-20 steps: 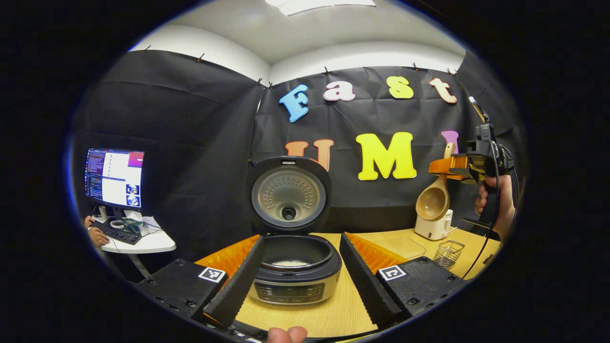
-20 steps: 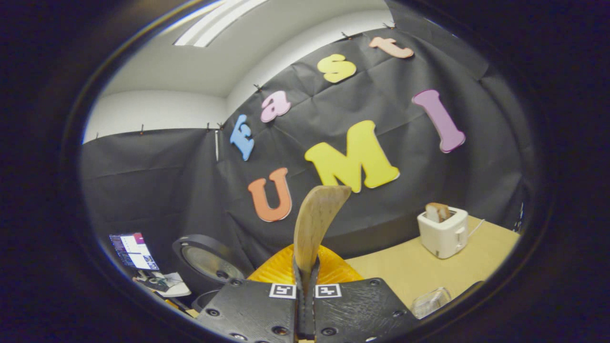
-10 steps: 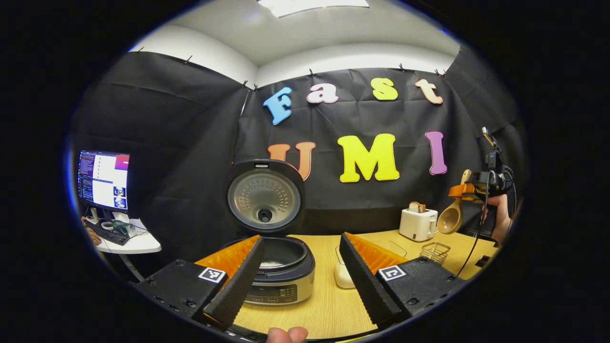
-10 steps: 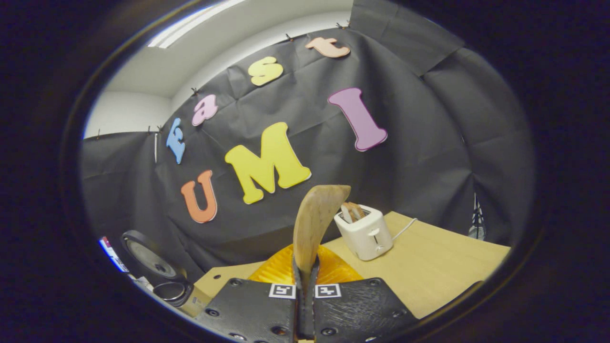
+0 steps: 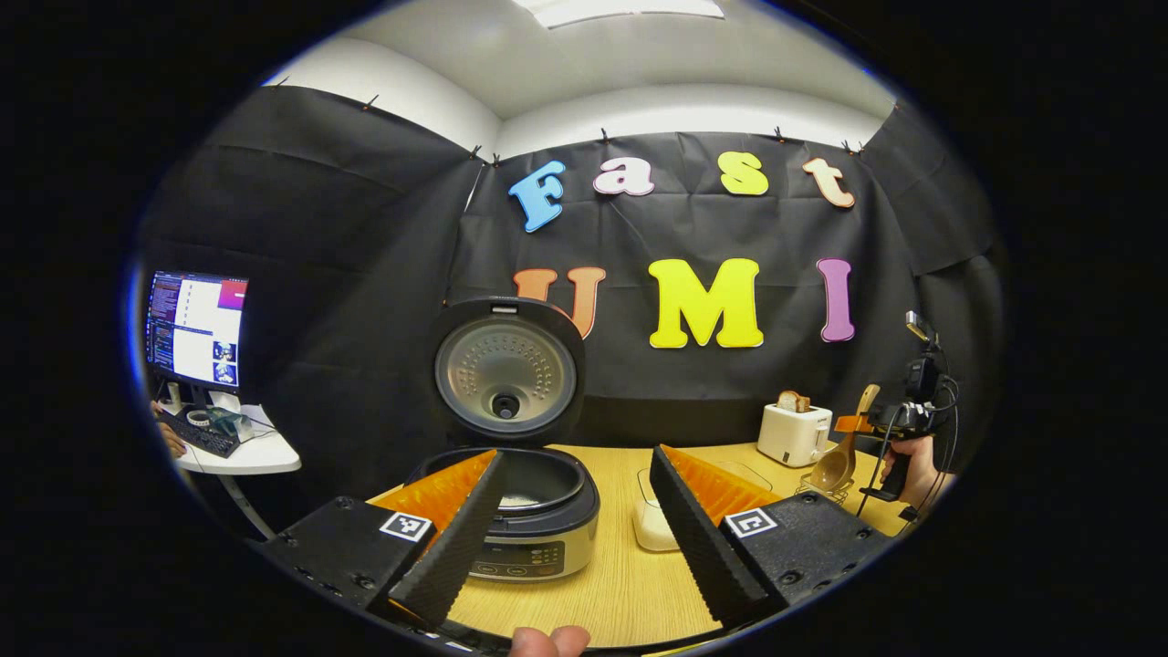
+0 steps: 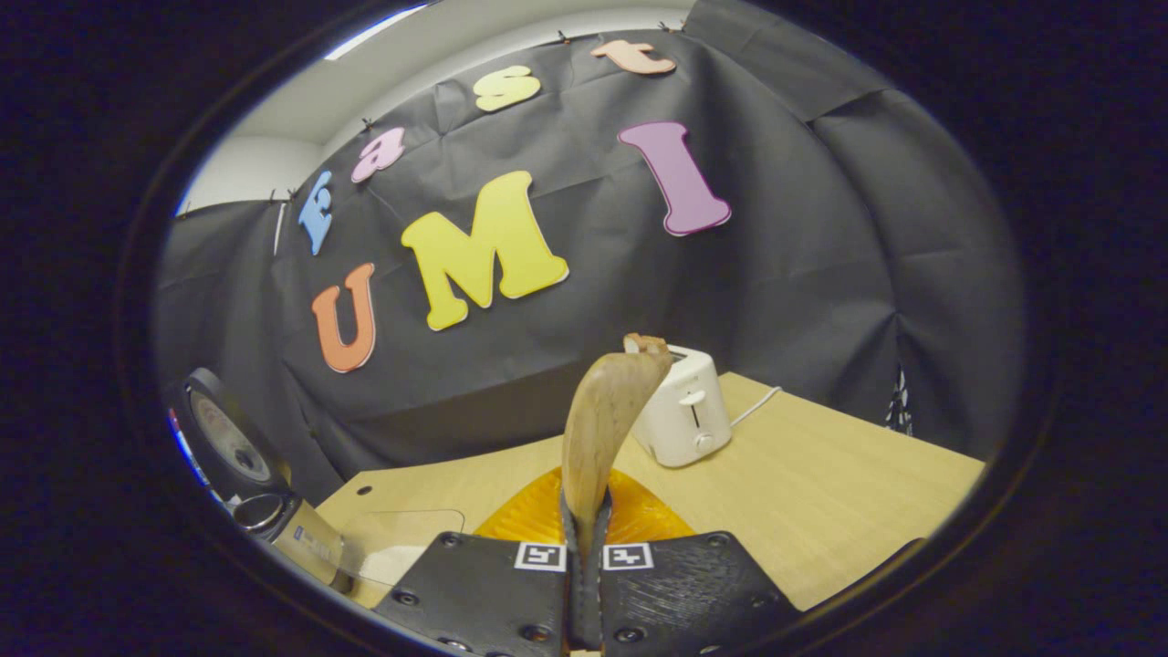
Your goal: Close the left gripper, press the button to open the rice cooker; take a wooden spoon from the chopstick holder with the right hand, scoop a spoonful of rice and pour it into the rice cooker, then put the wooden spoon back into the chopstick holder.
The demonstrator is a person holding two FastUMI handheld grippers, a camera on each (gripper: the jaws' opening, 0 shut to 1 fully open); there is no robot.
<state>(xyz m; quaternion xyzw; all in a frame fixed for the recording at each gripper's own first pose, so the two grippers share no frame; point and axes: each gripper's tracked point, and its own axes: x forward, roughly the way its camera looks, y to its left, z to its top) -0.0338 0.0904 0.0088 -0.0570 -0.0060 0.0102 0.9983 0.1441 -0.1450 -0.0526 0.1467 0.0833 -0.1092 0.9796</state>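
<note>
Left gripper view: left tongs (image 5: 577, 529) apart over the desk (image 5: 620, 584); rice cooker (image 5: 534, 511) between them, lid up. Farther right, right tongs (image 5: 853, 424) hold the wooden spoon (image 5: 835, 465) bowl-down at the wire chopstick holder (image 5: 821, 488).

Right gripper view: right tongs (image 6: 584, 584) clamped on the wooden spoon (image 6: 598, 429); toaster (image 6: 684, 415) beyond.

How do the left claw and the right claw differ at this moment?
The left claw is open with nothing between its fingers; the right claw is shut on the wooden spoon. The left claw faces the open rice cooker; the right claw is off by the toaster, with the spoon's bowl hanging low over the wire holder. Both have black fingers with square markers and orange backing.
</note>
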